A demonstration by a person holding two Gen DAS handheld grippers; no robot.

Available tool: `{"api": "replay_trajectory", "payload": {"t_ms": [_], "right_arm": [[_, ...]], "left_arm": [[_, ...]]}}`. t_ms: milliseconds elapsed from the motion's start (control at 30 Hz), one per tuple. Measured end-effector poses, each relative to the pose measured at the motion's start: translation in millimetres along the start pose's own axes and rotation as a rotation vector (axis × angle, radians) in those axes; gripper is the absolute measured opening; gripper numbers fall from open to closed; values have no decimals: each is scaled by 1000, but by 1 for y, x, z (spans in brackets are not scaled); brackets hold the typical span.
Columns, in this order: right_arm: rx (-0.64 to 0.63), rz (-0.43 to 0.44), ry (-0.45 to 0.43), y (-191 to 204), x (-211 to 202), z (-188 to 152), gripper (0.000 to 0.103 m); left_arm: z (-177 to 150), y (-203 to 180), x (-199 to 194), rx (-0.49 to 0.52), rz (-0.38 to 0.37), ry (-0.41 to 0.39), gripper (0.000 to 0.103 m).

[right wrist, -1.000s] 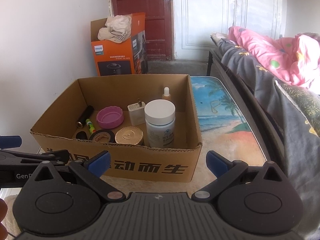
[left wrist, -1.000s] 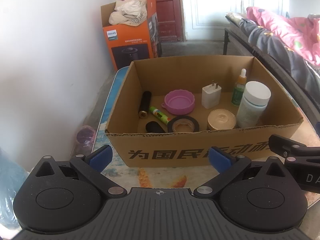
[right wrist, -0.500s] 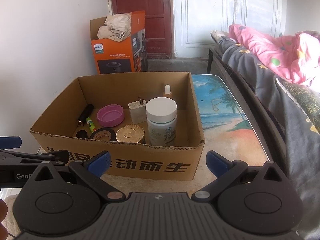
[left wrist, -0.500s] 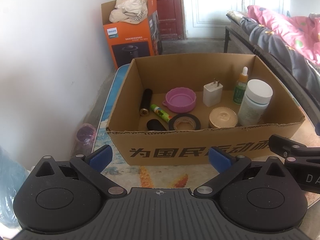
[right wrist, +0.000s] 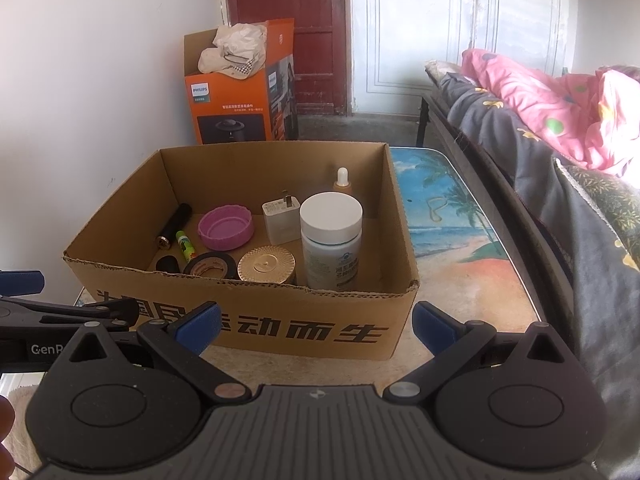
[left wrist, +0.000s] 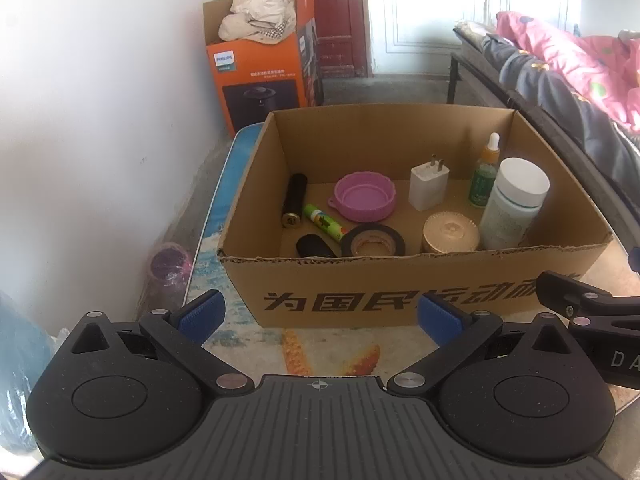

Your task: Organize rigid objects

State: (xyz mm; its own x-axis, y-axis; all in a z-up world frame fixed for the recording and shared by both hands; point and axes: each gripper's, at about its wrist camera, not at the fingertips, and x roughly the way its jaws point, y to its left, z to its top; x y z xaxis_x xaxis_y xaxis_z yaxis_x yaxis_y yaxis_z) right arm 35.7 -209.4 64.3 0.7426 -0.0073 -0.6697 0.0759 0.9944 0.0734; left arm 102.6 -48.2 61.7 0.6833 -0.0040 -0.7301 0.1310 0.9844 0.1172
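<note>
Standing on the beach-print worktop near its left edge, the cardboard box faces both released tongs; bed alongside right edge.

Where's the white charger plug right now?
In both views the charger stands upright inside the cardboard box, toward the back, between the pink lid and the white bottle.
</note>
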Motion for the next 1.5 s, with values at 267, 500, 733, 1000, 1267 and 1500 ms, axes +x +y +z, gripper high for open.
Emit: {"api": "replay_trajectory", "payload": {"t_ms": [267,500,733,1000,1267,1500], "right_arm": [[-3,12,11,1,2,0,103],[23,60,-8,-7,-2,2,103],[26,196,-92,-14,-11,39,103],[-118,217,-30,-3,40,96,88],[-242,160,141,-2,102,102,64],[-359,157,199,0,118,95,59]], "left_arm": [[-2,4,2,-8,-11,20,103],[-6,24,3,-46,-22,44,103],[17,49,-10,-78,-48,-24,103],[43,34,5,-16,-119,-35,103],[53,5,29,52,-136,-19,103],[53,-5,31,76,-143,-24,103]]}}
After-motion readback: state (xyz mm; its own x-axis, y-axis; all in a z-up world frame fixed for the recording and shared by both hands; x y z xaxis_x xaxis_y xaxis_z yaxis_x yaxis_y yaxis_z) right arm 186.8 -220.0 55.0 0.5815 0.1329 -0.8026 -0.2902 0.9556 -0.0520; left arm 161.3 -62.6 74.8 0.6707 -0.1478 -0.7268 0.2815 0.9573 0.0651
